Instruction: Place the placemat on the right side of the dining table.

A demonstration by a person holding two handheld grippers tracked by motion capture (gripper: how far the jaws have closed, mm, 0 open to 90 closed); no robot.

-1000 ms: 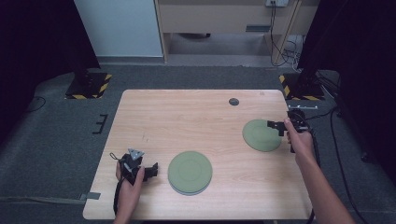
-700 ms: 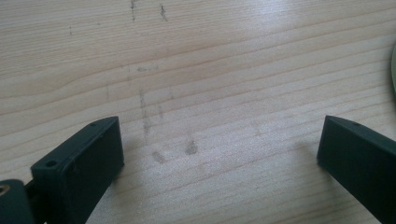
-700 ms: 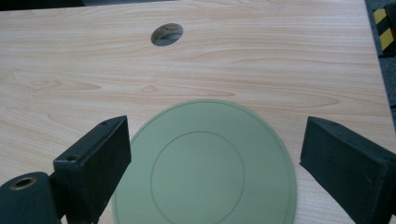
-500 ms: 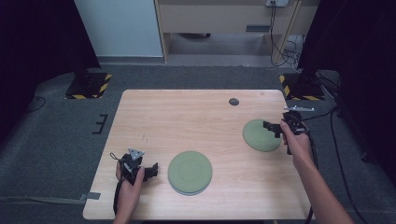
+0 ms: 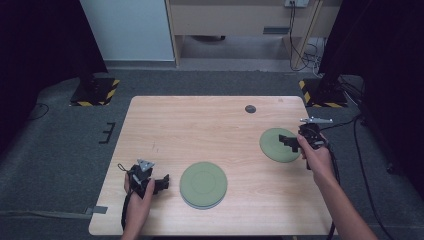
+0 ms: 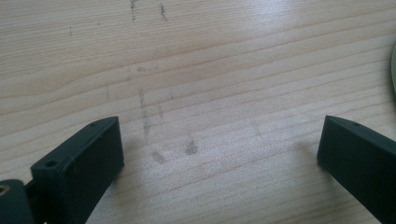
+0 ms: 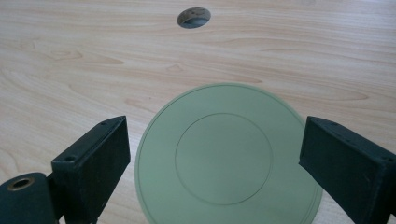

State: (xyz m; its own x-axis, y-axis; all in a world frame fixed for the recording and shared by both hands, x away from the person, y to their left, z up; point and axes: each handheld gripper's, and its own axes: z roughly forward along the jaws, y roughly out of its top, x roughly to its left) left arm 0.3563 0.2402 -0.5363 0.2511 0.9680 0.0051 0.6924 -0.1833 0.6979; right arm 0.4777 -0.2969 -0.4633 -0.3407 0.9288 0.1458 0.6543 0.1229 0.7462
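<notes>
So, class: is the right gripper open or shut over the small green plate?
Open: the right gripper has its jaws spread wide either side of the small green plate.

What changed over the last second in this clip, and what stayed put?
The right gripper moved left, in from the table's right edge, over the smaller green plate; its jaws are open either side of the plate, with no grasp visible yet. The left gripper, open beside the larger green plate, kept its place, as did both plates on the table.
</notes>
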